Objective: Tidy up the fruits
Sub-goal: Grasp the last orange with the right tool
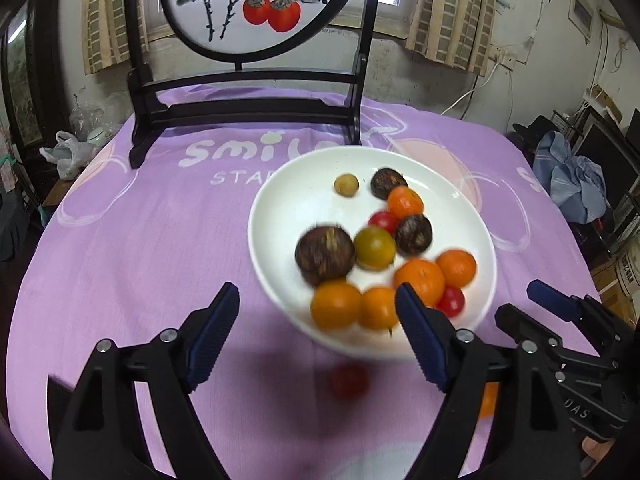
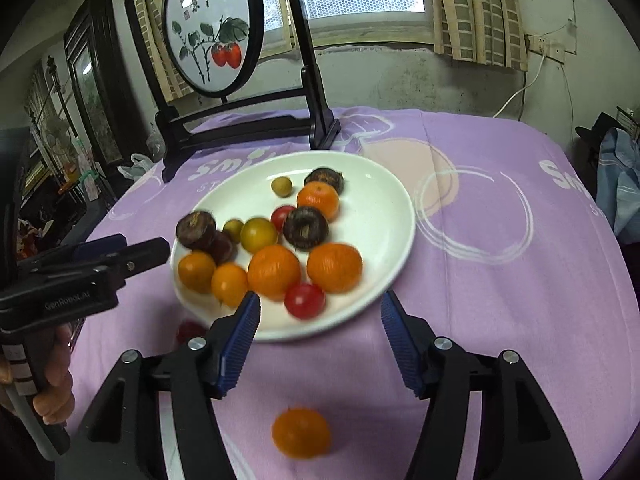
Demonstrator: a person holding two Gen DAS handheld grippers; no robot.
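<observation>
A white plate (image 1: 280, 208) (image 2: 392, 208) on the purple tablecloth holds several fruits: orange tangerines (image 1: 420, 280) (image 2: 334, 266), red cherry tomatoes (image 2: 305, 300), dark brown round fruits (image 1: 325, 254) (image 2: 306, 227), a yellow-green fruit (image 1: 375, 247) (image 2: 259, 234). A loose red tomato (image 1: 348, 380) (image 2: 190, 330) and a loose tangerine (image 2: 301, 432) (image 1: 489, 400) lie on the cloth in front of the plate. My left gripper (image 1: 316, 328) is open and empty at the plate's near-left rim. My right gripper (image 2: 320, 328) is open and empty at the near rim, above the loose tangerine.
A black wooden stand with a round persimmon painting (image 1: 248, 4) (image 2: 212, 36) stands at the back of the table. The right gripper shows in the left wrist view (image 1: 568, 320), the left gripper in the right wrist view (image 2: 92, 268). Clutter surrounds the table.
</observation>
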